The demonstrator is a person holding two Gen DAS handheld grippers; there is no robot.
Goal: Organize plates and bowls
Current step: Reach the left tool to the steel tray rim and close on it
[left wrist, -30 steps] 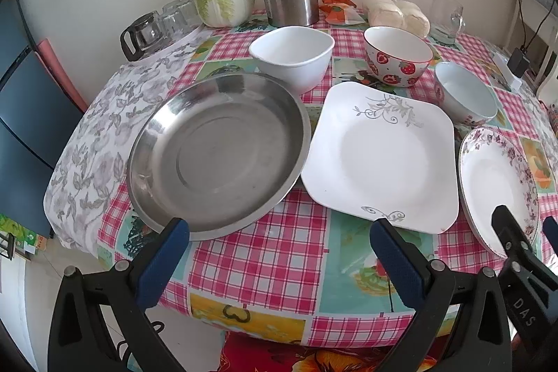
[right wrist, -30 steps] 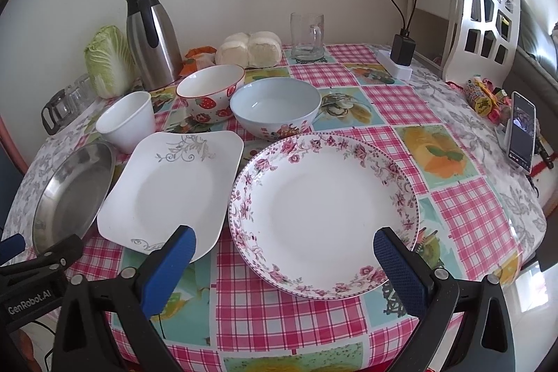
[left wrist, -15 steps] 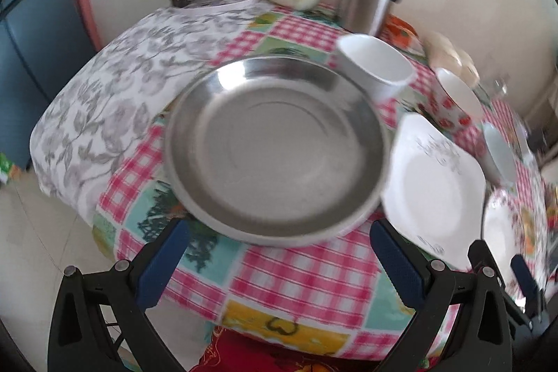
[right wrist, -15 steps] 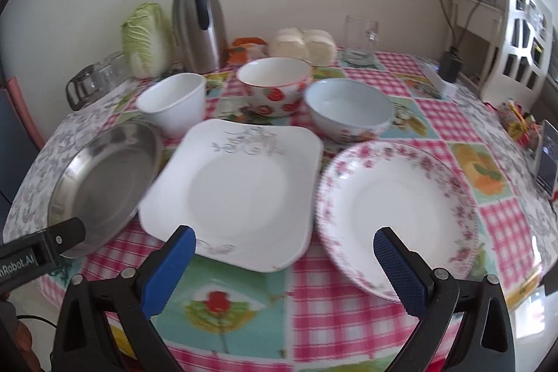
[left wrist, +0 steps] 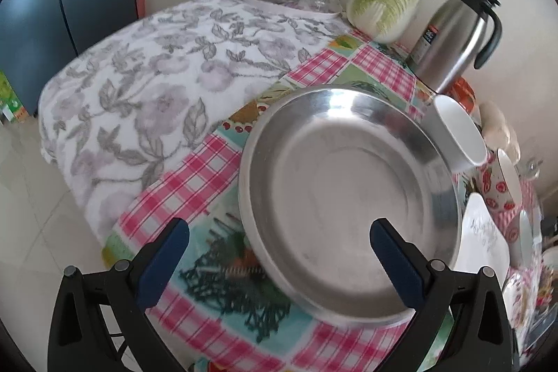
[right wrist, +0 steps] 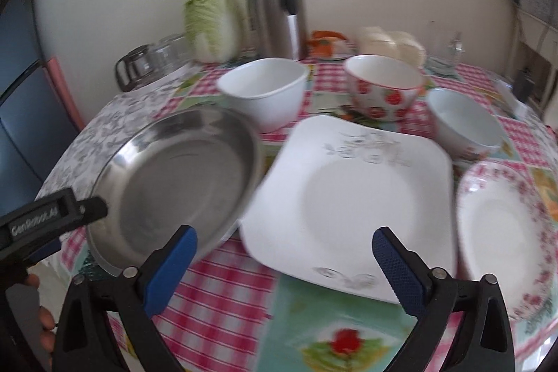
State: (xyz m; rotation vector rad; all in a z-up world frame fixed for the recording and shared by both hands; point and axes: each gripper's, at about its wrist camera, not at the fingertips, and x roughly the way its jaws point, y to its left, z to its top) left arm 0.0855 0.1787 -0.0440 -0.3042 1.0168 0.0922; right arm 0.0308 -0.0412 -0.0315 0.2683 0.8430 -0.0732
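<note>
My left gripper (left wrist: 279,244) is spread wide and holds nothing, with the stainless steel plate (left wrist: 345,197) straight ahead of it: the near rim runs across between my two blue pads, the right pad over the plate's floor, the left pad off the plate above the checked tablecloth (left wrist: 181,183). I judge the step in hand to be taking this steel plate by its near rim. To do it well I should rotate the gripper so one pad goes under the lip and the other over it, bite well onto the sloped wall rather than the very edge, and close firmly, since polished metal will likely slip. Lifting should start low and level, because the white bowl (left wrist: 460,135) sits just beyond the far right rim and could be knocked.

My right gripper (right wrist: 284,250) is likewise parted and empty, hovering at the table's near edge. The square white plate (right wrist: 359,197) lies dead ahead between its pads, the floral plate (right wrist: 502,232) to its right, the steel plate to its left. Beyond stand the white bowl, the strawberry bowl (right wrist: 383,93) and a pale bowl (right wrist: 464,131). From the right wrist view my left gripper enters low from the left, pointing at the steel plate's near rim.
</note>
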